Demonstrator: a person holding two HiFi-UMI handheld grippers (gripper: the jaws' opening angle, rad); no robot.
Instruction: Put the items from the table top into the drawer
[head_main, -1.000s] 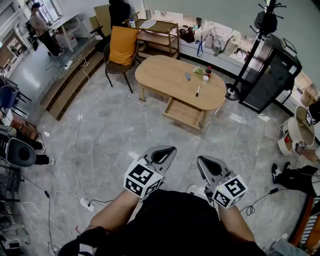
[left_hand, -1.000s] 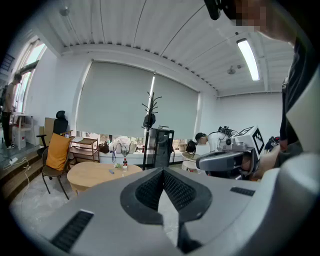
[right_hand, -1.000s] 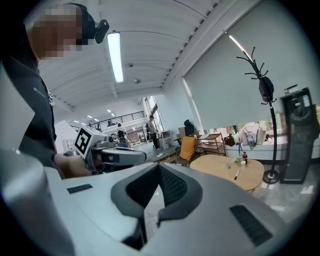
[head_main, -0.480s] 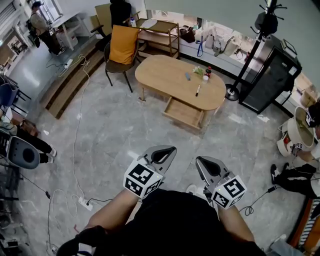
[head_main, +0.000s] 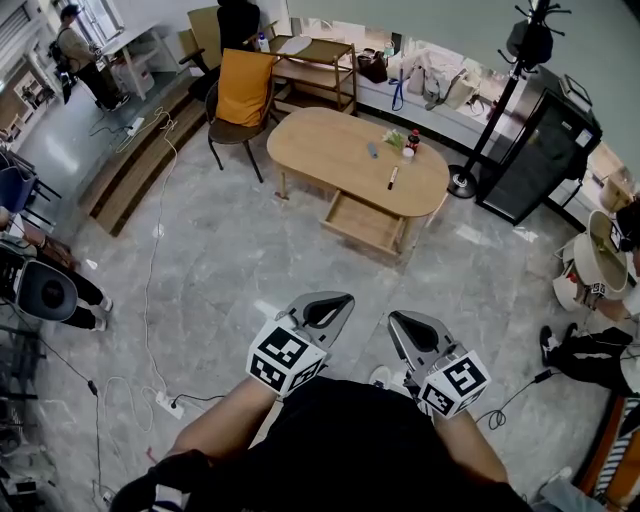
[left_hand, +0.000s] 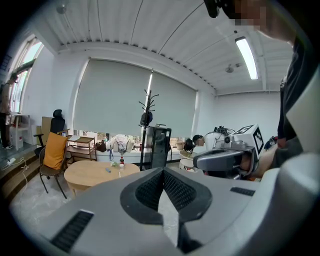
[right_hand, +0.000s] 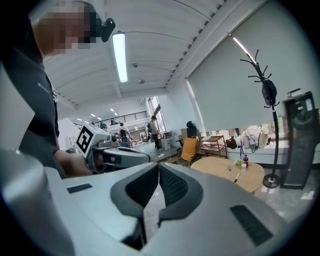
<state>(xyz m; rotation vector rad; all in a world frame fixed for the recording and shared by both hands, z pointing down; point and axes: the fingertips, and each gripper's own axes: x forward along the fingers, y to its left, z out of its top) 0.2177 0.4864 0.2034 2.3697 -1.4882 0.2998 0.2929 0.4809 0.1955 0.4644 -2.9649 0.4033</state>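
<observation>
Presently both tools are held low in front of the person, side by side above the grey floor (head_main: 220, 260) and well apart from the work area. The left tool (head_main: 338, 300) has its jaws closed pad to pad with nothing between them. The right tool (head_main: 398, 322) is likewise closed and empty. Neither tool touches anything.

The oval wooden tabletop (head_main: 320, 150) stands across the floor from the person. Its items are all gathered toward its right end.
- A black marker pen (head_main: 392, 178) lies nearest the front edge.
- A small blue item (head_main: 372, 151) lies just behind and left of the pen.
- A dark bottle (head_main: 415, 141) with a red cap stands by the far edge.
- A green item (head_main: 395, 140) and a small white item (head_main: 407, 155) lie close beside the bottle.

The drawer (head_main: 362, 222) under the front edge is pulled out toward the person. An orange chair (head_main: 243, 90) stands at the tabletop's left end.
</observation>
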